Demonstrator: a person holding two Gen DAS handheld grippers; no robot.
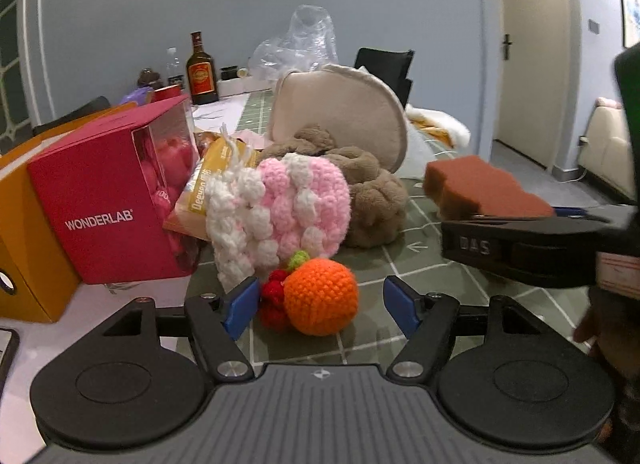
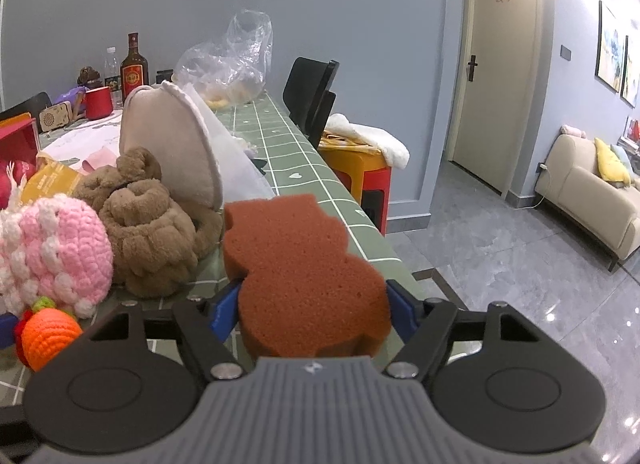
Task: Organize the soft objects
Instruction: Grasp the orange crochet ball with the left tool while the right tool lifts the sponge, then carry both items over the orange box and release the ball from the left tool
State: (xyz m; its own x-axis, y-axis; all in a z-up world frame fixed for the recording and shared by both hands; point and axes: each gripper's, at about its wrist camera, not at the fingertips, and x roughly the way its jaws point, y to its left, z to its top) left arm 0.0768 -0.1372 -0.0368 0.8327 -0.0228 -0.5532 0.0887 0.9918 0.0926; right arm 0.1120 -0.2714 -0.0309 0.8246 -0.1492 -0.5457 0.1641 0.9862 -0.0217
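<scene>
My left gripper point(image 1: 322, 306) is open, its blue pads either side of an orange crocheted ball point(image 1: 322, 296) with a red crocheted berry point(image 1: 274, 302) on the green checked tablecloth point(image 1: 420, 260). Behind it lie a pink and white crocheted piece point(image 1: 280, 209), a brown plush slipper point(image 1: 370, 195) and a beige pouch point(image 1: 340, 111). My right gripper point(image 2: 308, 310) is shut on a brown sponge point(image 2: 300, 264), held above the table's right side. The sponge also shows in the left wrist view point(image 1: 486, 189).
A pink WONDERLAB box point(image 1: 108, 199) and an orange box point(image 1: 24, 219) stand at the left. A snack packet point(image 1: 208, 183), a liquor bottle point(image 1: 202, 71), a red mug point(image 2: 98, 103) and a plastic bag point(image 2: 230, 59) lie further back. A black chair point(image 2: 312, 91) stands by the table's right edge.
</scene>
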